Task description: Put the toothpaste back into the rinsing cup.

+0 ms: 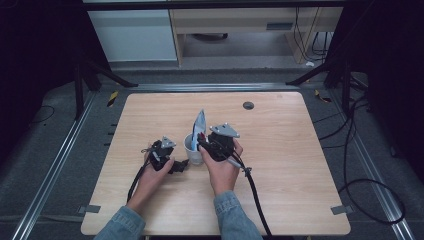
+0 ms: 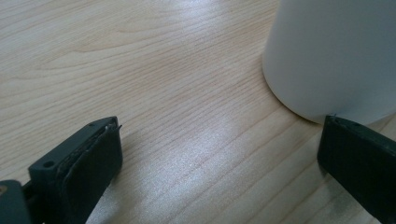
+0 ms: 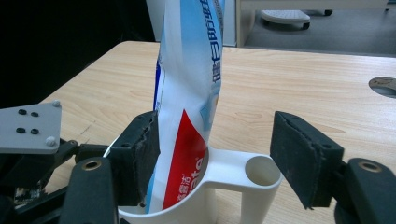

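Wooden table (image 1: 280,165) under us: toothpaste tube (image 3: 187,121) stands in the white cup (image 3: 233,175), between our right gripper (image 3: 224,154) pads, open, one pad touching. Left gripper (image 2: 219,154) open, cup beside one fingertip (image 2: 359,149).

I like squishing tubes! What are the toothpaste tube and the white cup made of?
The toothpaste tube looks like soft, glossy plastic film: it is printed, shiny and bends and twists where it stands in the cup. The white cup looks like hard, smooth plastic, judging by its even matte-white rim and moulded hollow handle, though glazed ceramic can't be ruled out.
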Available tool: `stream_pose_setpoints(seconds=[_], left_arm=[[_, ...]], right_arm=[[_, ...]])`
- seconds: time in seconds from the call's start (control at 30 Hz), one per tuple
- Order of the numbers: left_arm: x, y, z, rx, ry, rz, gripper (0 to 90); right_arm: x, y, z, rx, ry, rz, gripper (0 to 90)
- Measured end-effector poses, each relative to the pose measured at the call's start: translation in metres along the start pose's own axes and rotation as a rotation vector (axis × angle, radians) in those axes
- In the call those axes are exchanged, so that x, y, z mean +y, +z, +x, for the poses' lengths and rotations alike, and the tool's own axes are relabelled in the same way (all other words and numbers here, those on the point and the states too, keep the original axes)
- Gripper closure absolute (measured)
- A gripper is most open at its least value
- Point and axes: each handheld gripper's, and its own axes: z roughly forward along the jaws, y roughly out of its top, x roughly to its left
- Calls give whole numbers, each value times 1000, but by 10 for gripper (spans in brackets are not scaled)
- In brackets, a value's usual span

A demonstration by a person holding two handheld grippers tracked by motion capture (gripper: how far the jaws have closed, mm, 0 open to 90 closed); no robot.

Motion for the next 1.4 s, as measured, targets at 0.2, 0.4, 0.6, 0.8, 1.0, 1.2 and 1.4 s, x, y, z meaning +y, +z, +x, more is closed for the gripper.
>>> stream_pose_setpoints(seconds=[0.2, 0.4, 0.6, 0.8, 1.0, 1.2, 1.4], left_arm=[[0, 0, 0, 0, 0, 0, 0], [0, 0, 0, 1, 0, 0, 0], [0, 0, 0, 0, 0, 0, 0], [0, 0, 0, 1, 0, -1, 0], [0, 0, 0, 0, -1, -1, 0], [0, 0, 0, 1, 1, -1, 0], [0, -1, 0, 0, 2, 4, 0]], right_arm=[[5, -3, -3, 8, -32, 23, 267], [11, -4, -9, 24, -91, 78, 199], [18, -11, -19, 19, -142, 134, 134], [23, -18, -30, 27, -141, 144, 112], [26, -26, -44, 10, -162, 163, 93], [25, -34, -60, -28, -183, 177, 99], [20, -42, -86, -62, -183, 195, 113]])
